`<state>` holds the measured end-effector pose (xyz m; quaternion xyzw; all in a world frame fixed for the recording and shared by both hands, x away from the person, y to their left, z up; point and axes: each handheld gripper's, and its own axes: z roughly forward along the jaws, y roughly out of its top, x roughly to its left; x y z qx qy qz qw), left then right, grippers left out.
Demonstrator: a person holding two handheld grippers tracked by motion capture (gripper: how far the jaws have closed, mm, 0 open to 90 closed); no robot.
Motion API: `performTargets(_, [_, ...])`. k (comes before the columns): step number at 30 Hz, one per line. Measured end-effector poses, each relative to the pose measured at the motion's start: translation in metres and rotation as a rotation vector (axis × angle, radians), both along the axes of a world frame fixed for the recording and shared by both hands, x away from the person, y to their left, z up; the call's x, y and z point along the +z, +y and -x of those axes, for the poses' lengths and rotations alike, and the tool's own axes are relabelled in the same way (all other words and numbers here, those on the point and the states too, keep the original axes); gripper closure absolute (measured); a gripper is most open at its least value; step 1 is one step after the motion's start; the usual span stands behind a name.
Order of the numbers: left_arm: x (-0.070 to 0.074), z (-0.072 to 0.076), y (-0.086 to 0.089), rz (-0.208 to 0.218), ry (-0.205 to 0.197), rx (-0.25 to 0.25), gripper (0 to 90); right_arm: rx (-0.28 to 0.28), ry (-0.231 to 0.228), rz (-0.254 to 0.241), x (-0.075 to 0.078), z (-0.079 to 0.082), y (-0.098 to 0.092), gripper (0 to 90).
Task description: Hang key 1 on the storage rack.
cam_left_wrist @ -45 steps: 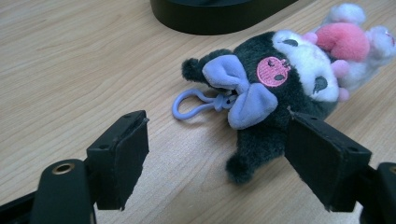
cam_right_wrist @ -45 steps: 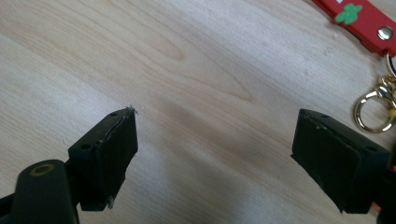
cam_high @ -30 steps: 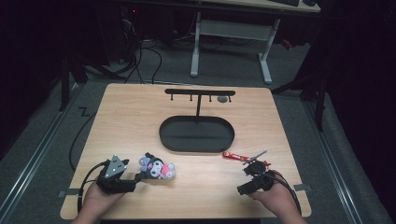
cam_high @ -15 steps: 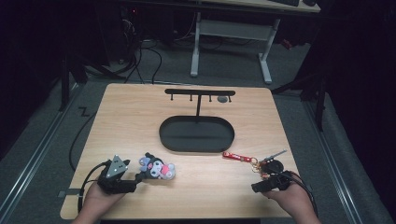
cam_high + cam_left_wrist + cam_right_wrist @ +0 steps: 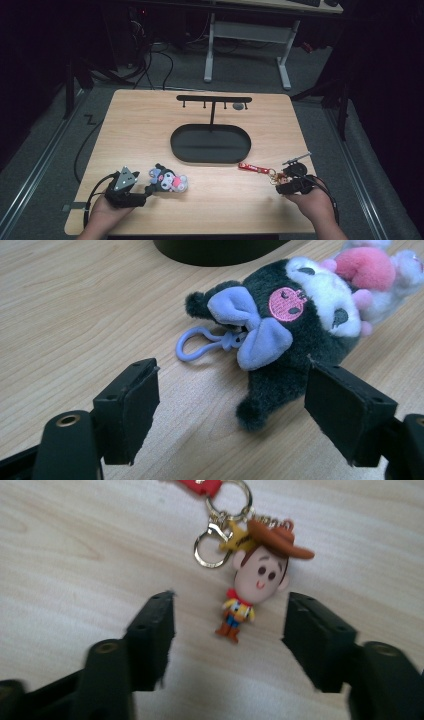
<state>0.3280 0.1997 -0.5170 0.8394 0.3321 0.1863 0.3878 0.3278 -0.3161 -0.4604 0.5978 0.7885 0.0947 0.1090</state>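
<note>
On the pale wooden table (image 5: 150,125), before the black oval-based hook stand (image 5: 210,142), the dark plush toy with a lilac bow (image 5: 295,330) lies between the left gripper's (image 5: 232,405) spread jaws, untouched. The right gripper (image 5: 227,630), jaws just closing but apart, frames the small cowboy figurine keychain with red strap (image 5: 250,580). Closing low may pinch only its boots, so it slips. Both hands rest low, grippers pointing forward.

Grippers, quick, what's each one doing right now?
Left gripper: open, plush toy between jaws, unheld.
Right gripper: open, just been closing around cowboy keychain, untouched.
</note>
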Motion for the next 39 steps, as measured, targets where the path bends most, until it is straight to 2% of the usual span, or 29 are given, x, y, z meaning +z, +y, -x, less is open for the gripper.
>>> performTargets(2, [0.000, 0.000, 0.000, 0.000, 0.002, -0.001, 22.2, -0.014, -0.008, 0.011, -0.001, -0.004, 0.000, 44.9])
performTargets(8, [0.000, 0.000, 0.001, -0.001, 0.003, -0.004, 22.4, -0.033, 0.011, 0.031, -0.009, -0.015, 0.001, 44.5])
performTargets(19, [-0.001, 0.001, 0.000, -0.008, 0.007, -0.015, 22.8, -0.074, 0.047, 0.010, -0.021, -0.022, -0.002, 43.1])
performTargets(28, [-0.001, 0.001, 0.000, -0.010, 0.007, -0.018, 22.9, -0.083, 0.044, 0.010, -0.028, -0.026, -0.004, 44.1])
performTargets(29, [-0.001, 0.001, 0.000, -0.010, 0.007, -0.018, 22.9, -0.081, 0.055, 0.017, -0.027, -0.026, -0.004, 44.7])
performTargets(34, [-0.001, 0.001, 0.000, -0.011, 0.007, -0.018, 23.0, -0.087, 0.046, 0.023, -0.029, -0.028, -0.006, 49.9])
performTargets(39, [-0.001, 0.001, 0.001, -0.008, 0.006, -0.015, 23.1, -0.097, 0.030, 0.000, -0.030, -0.027, -0.010, 60.0])
